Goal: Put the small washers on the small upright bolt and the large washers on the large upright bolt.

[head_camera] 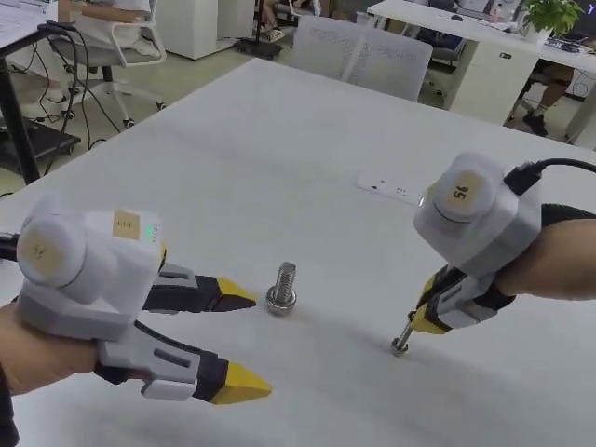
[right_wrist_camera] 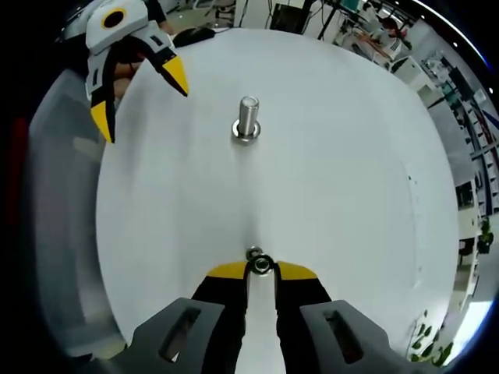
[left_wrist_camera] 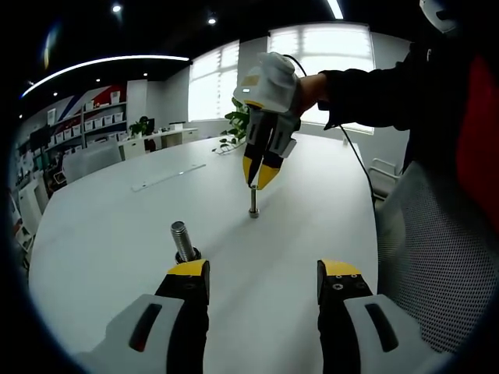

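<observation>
Small washer [right_wrist_camera: 263, 265] pinched between the nearly closed tips of the right tongs [right_wrist_camera: 261, 273], poised just above the top of the small upright bolt [head_camera: 400, 343]. Bolt vertical on the surface [head_camera: 279, 168], long axis pointing up into the tips; calls for a straight drop along it. Left tongs [head_camera: 244, 340] spread wide, holding nothing, just beside the large upright bolt [head_camera: 282, 287], well apart from the small one.

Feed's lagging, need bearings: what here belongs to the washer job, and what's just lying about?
Job: large upright steel bolt; small upright steel bolt; small steel washer between the right gripper tips.
Lying about: flat white strip; grey mesh chair.
</observation>
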`<state>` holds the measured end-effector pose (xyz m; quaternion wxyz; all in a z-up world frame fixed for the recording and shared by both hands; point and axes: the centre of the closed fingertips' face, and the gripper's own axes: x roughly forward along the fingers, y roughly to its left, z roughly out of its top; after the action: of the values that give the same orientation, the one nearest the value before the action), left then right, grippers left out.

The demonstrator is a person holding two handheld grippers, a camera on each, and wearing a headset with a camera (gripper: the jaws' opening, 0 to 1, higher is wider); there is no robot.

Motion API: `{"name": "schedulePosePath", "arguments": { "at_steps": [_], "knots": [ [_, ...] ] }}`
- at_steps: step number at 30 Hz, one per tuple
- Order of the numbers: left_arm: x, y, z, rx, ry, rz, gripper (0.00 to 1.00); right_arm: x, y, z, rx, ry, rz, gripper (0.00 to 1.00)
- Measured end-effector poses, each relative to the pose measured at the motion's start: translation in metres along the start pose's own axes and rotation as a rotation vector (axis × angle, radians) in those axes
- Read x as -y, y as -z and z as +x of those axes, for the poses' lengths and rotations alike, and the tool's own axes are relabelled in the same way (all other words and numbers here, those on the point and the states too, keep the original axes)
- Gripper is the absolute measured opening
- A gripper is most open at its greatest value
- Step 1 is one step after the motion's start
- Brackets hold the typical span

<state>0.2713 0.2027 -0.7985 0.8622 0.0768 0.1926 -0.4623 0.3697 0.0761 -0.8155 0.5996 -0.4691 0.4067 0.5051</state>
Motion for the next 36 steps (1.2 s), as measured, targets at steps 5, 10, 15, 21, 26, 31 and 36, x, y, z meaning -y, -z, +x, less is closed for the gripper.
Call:
{"name": "schedulePosePath", "arguments": {
  "at_steps": [5, 10, 15, 21, 26, 31, 36],
  "knots": [
    [0.000, 0.000, 0.000, 0.001, -0.002, -0.001, 0.55, 0.000, 0.001, 0.005, -0.004, -0.005, 0.000, 0.14],
    [-0.001, 0.001, 0.000, -0.001, -0.005, -0.003, 0.55, -0.001, 0.003, 0.011, -0.009, -0.017, 0.005, 0.14],
    [-0.001, 0.002, 0.000, -0.003, -0.005, -0.004, 0.55, -0.001, 0.006, 0.018, -0.014, -0.026, 0.011, 0.14],
    [-0.001, 0.003, 0.001, -0.006, -0.006, -0.007, 0.55, 0.001, 0.010, 0.029, -0.022, -0.040, 0.013, 0.14],
    [-0.001, 0.005, 0.001, -0.010, -0.006, -0.009, 0.55, 0.002, 0.012, 0.037, -0.024, -0.052, 0.019, 0.14],
    [0.000, 0.005, 0.001, -0.012, -0.007, -0.012, 0.55, 0.001, 0.013, 0.042, -0.025, -0.057, 0.023, 0.14],
    [-0.001, 0.007, 0.000, -0.014, -0.007, -0.015, 0.55, 0.000, 0.013, 0.046, -0.026, -0.064, 0.028, 0.14]
  ]
}}
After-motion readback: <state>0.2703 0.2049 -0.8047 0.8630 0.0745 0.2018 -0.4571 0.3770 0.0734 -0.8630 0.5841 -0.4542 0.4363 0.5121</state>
